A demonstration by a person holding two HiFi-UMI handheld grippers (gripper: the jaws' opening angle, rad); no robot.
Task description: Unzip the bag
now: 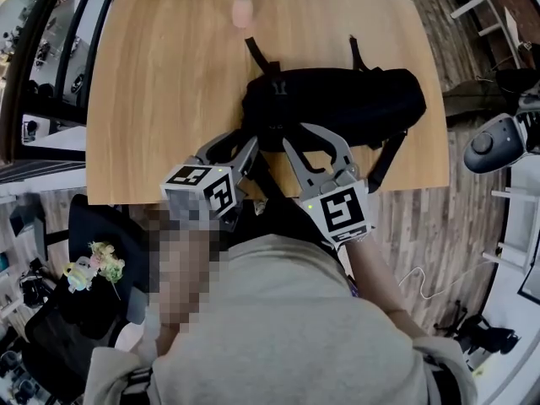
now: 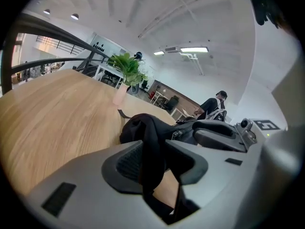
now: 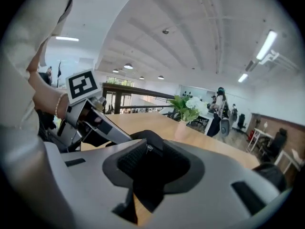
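Black bag (image 1: 337, 104), centre frame, still zipped, grasp step. Left gripper (image 2: 164, 156) agape round strap (image 2: 150, 128); right gripper (image 3: 152, 159) clamped on bag fabric beside zip pull (image 3: 147, 148). Next, probably: pinch pull, draw along.

A pale wooden surface (image 1: 160, 99) carries a black backpack (image 1: 337, 104) lying toward its near edge, and a small pink vase (image 1: 242, 11) of greenery stands at the far edge.

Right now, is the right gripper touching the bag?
Touching: the right gripper view shows the right gripper with both pads pressed on the bag.
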